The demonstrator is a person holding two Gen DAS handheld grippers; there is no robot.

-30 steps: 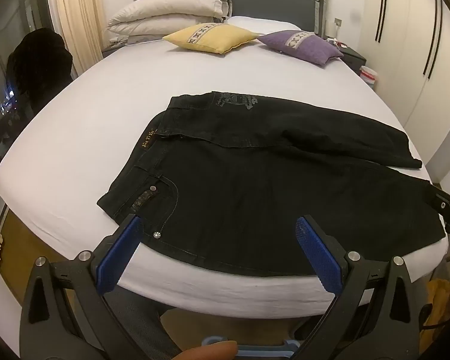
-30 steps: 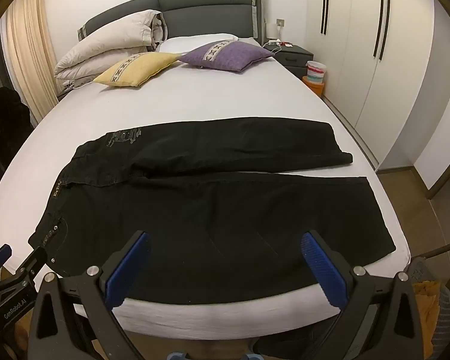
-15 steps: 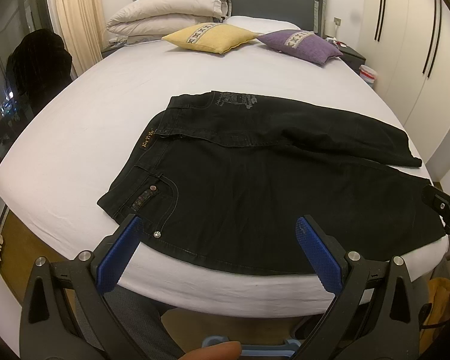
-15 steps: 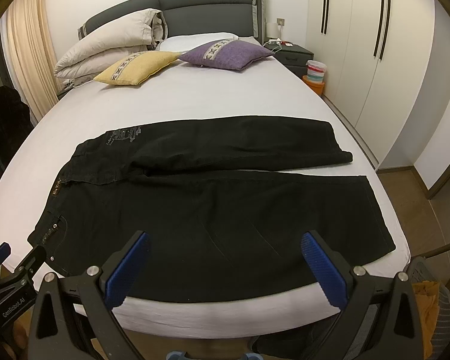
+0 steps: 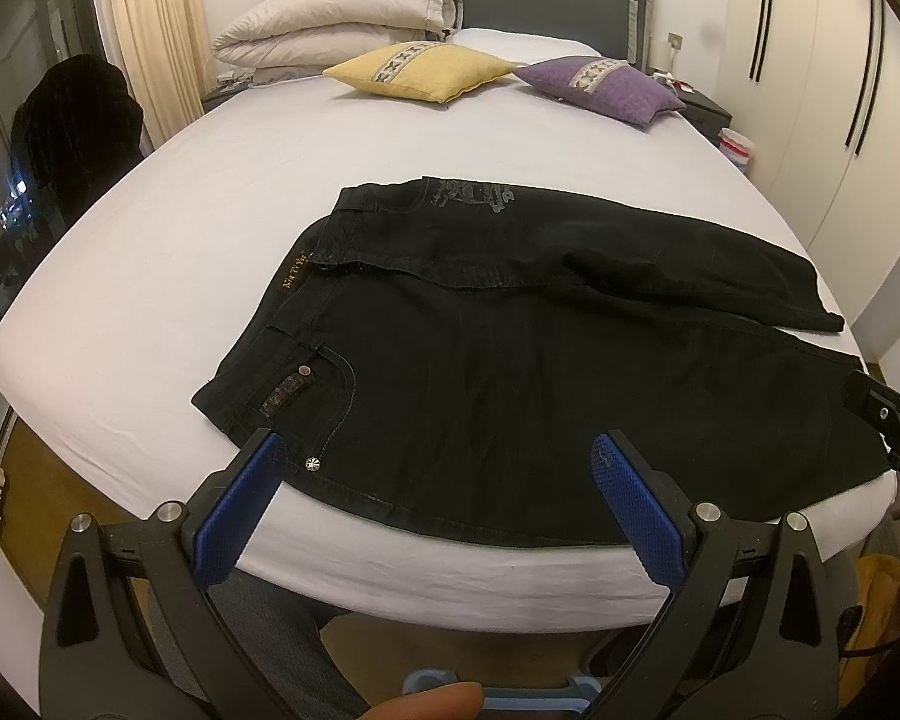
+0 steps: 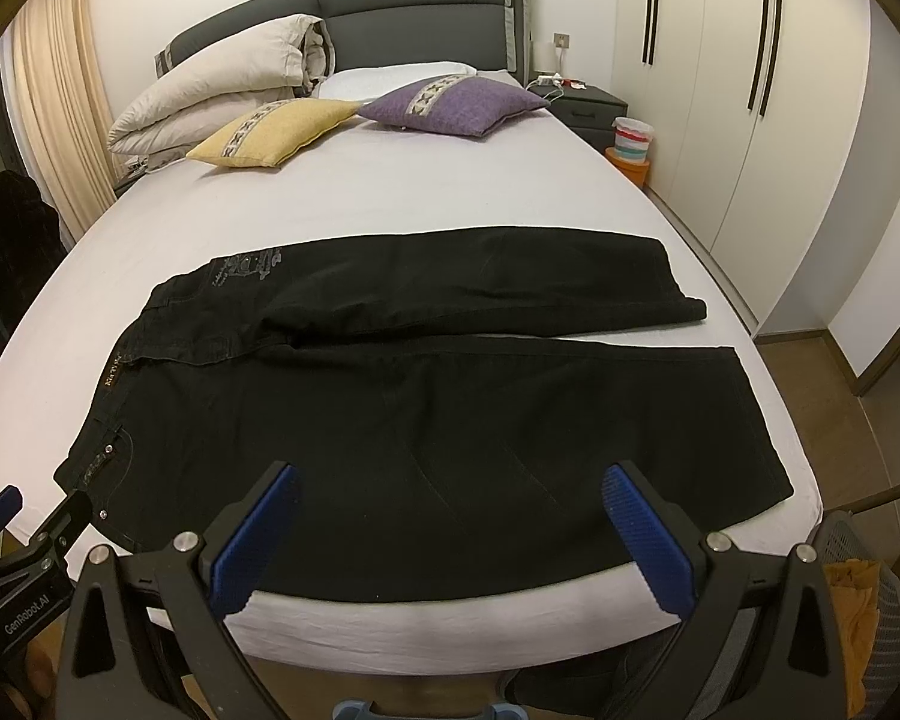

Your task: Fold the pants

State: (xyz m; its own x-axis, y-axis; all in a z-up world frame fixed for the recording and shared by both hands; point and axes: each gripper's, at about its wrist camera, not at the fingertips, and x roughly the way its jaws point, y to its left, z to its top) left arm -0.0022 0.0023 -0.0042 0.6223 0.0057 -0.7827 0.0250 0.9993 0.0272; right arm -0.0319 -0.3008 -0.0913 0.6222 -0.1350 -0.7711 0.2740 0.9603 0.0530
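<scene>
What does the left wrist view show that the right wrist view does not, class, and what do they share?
Only the left wrist view shows a fingertip at its bottom edge. Only the right wrist view shows the orange round box on the floor and the grey mesh basket. Both show the black denim pants spread on the white bed, the yellow cushion and the purple cushion.

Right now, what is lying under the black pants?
The black pants lie flat on the bed, on its white sheet, which shows all around them. The sheet directly beneath is covered, so anything there cannot be seen. Both grippers are open and apart from the cloth.
</scene>
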